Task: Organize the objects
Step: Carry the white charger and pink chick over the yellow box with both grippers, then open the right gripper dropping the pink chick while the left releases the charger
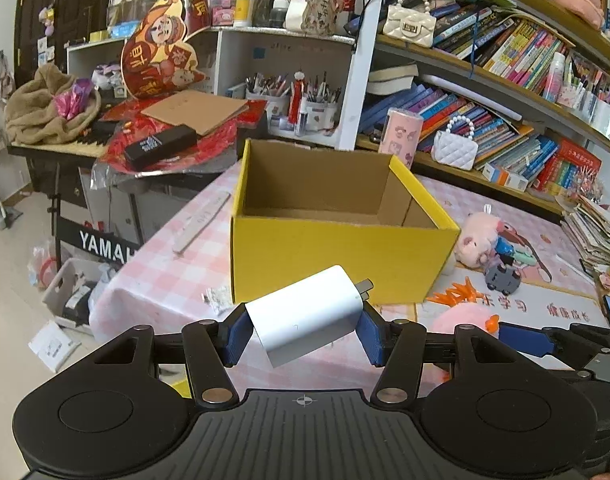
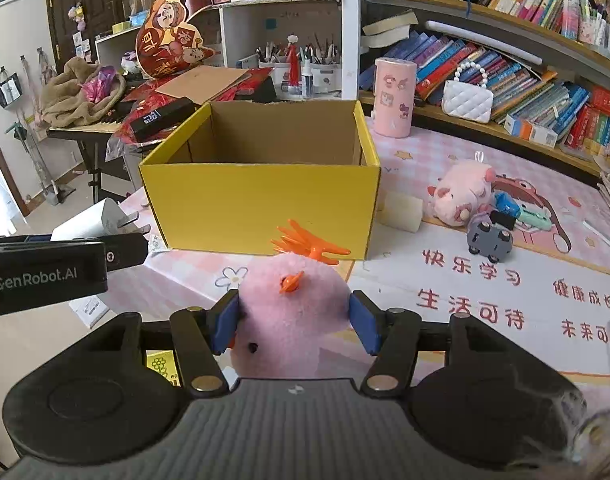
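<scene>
My left gripper (image 1: 305, 330) is shut on a white plug charger (image 1: 305, 316), held in the air just in front of the near wall of the open yellow cardboard box (image 1: 337, 256). The charger's metal prongs point up and right toward the box. My right gripper (image 2: 295, 322) is shut on a pink fluffy chick toy (image 2: 297, 312) with an orange beak and crest, also short of the yellow box (image 2: 261, 208). In the right wrist view the left gripper (image 2: 117, 240) and its charger (image 2: 93, 220) show at the left edge. What I can see of the box's inside is bare.
On the pink checked tablecloth (image 2: 425, 264) right of the box lie a pink pig plush (image 2: 463, 194), a grey toy car (image 2: 489, 240), small blue and green items and a cream block (image 2: 401, 212). A pink cylinder (image 2: 394, 98) stands behind. Bookshelves are on the right, a cluttered keyboard stand on the left.
</scene>
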The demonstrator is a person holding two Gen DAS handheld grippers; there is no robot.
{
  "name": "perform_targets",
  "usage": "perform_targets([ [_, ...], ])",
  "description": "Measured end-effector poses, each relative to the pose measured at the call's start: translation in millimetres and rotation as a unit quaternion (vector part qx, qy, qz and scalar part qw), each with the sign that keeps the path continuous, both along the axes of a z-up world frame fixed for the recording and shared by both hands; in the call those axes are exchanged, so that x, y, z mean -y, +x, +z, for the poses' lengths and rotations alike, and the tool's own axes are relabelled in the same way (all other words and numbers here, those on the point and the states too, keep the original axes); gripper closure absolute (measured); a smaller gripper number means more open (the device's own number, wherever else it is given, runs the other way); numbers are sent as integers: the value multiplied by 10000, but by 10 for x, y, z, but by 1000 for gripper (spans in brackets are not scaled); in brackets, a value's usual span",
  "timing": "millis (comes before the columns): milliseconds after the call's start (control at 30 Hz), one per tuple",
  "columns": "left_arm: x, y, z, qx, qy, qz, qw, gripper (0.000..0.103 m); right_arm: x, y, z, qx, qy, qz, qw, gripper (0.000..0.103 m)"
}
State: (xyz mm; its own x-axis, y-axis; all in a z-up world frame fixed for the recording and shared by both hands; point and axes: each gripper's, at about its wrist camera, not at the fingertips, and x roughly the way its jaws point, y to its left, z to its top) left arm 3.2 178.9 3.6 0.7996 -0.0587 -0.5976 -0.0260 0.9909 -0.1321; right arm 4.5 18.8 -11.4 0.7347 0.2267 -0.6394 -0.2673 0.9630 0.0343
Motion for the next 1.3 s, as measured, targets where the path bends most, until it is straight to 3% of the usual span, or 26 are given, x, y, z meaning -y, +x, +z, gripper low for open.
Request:
perform_targets([
  [333,-63,471,273,383,76,151,9991,48,-106,450,228,351,37,131,9993,46],
  [533,-34,914,355,438,176,278,9985,48,-145,985,344,507,49,261,9984,46],
  [767,-14,1484,250,141,105,491,9986,48,-246,1652,282,434,-150,539,9975,47],
  [900,4,1770,98,-157,9,549,9984,48,-321,2036,143,232,-482,770,9956,66],
  [1000,39,1946,-52,-473,72,544,9974,48,-364,2302,15,-13,-728,978,9925,74],
  [1300,115,2094,-288,-893,260,550,9941,48,-349,2516,-222,-303,-1014,1160,9876,76],
])
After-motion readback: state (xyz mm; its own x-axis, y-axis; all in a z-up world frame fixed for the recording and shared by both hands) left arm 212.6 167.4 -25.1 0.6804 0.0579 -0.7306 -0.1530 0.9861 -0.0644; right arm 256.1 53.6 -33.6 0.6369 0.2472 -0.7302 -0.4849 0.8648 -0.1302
